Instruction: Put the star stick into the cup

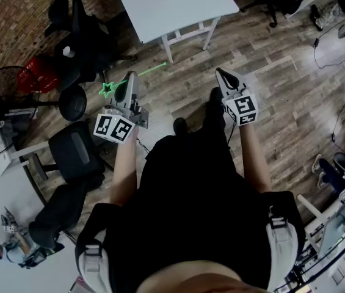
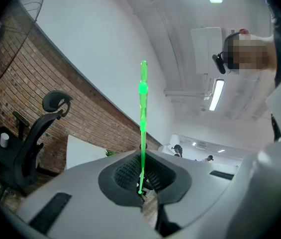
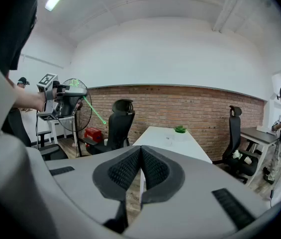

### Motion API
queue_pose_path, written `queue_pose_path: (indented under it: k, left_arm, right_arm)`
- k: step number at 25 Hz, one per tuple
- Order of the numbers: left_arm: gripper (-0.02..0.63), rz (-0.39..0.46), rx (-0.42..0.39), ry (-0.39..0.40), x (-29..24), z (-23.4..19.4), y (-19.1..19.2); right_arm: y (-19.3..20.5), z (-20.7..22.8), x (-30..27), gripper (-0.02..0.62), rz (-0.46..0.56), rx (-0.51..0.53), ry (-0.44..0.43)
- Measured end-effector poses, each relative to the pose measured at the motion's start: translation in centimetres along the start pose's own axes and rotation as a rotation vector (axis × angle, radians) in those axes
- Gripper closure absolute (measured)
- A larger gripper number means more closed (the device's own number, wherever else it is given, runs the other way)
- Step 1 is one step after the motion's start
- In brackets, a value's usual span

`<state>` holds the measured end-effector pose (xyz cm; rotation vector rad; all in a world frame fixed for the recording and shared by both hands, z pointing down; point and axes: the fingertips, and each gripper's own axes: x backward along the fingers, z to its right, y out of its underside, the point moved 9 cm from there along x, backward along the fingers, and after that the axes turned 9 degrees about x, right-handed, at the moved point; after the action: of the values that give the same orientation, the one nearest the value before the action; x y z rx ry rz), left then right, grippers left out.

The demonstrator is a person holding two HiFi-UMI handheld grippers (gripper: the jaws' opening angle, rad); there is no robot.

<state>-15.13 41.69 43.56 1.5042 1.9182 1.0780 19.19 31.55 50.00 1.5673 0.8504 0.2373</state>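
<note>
Clamping the green star stick [image 1: 146, 71] in the left gripper [image 2: 141, 187] over the wood floor [image 1: 276, 84], star end out to the left, well short of the white table [image 1: 160, 8]. Holding the right gripper [image 3: 140, 177] alongside, jaws pressed together, empty.

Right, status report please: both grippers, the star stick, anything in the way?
Left gripper shut on star stick. Right gripper shut, empty. White table ahead, nothing between; cup not made out.
</note>
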Motion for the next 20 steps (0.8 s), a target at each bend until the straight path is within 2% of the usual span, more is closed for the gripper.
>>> queue_pose_path:
  k: [7,20]
  left_arm:
    - [0.58,-0.013,-0.009,0.024,2.9,0.9,-0.5]
    - [0.58,-0.028,-0.019,0.031,1.0,0.5,-1.0]
  right_arm:
    - [-1.1,-2.6,2.3,0.598,0.009,0.007,0.027]
    - [-1.7,-0.7,0.5,0.597,0.041,-0.025,0.022]
